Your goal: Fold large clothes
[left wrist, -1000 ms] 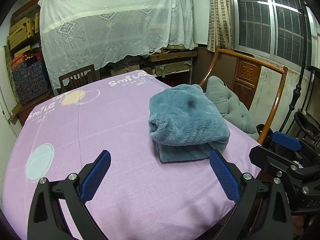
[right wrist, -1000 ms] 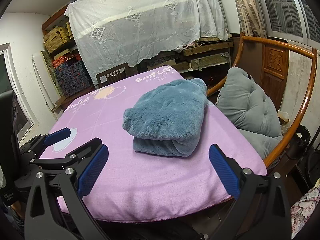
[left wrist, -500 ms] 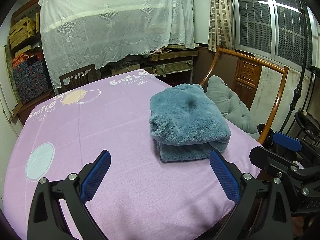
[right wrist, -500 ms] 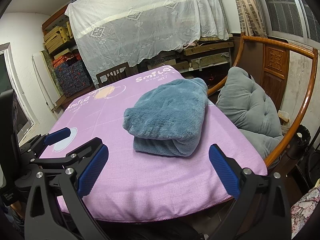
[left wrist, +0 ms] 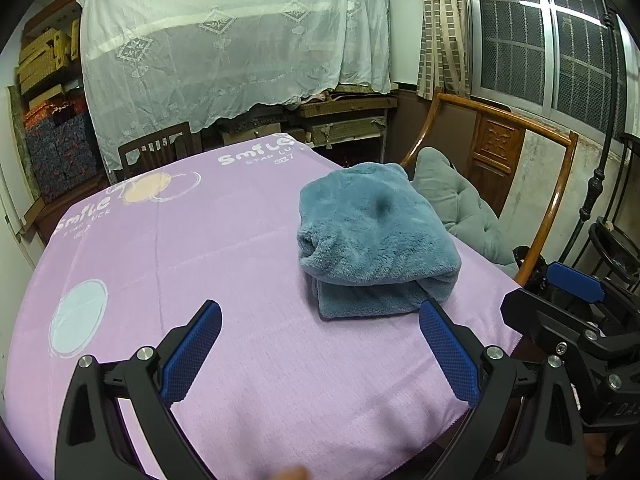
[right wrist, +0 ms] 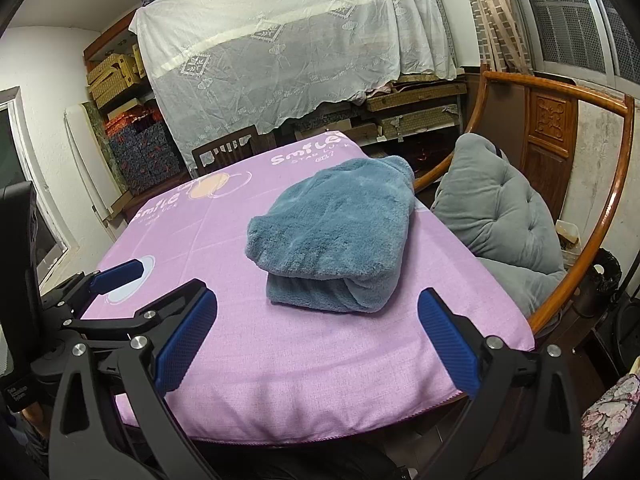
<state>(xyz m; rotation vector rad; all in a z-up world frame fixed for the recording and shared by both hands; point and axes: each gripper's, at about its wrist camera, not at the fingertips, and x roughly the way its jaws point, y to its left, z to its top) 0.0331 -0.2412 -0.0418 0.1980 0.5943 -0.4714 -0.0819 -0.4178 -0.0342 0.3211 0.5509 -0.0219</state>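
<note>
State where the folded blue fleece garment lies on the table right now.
In both wrist views the folded blue fleece garment lies on the purple tablecloth, towards its right edge, beside the grey cushion on the wooden chair.

Fluffy plush garment (left wrist: 372, 236) on matt woven tablecloth (left wrist: 224, 264); gripper pads (right wrist: 448, 340) look like ribbed rubber.

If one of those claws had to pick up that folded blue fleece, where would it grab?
Probably the rounded fold at the near right corner of the fleece, coming in low from the near table edge. There the layers curl together into one thick roll, so a single pinch should catch them all. On the left side the layers lie open. Both the right gripper and left gripper are open.
</note>
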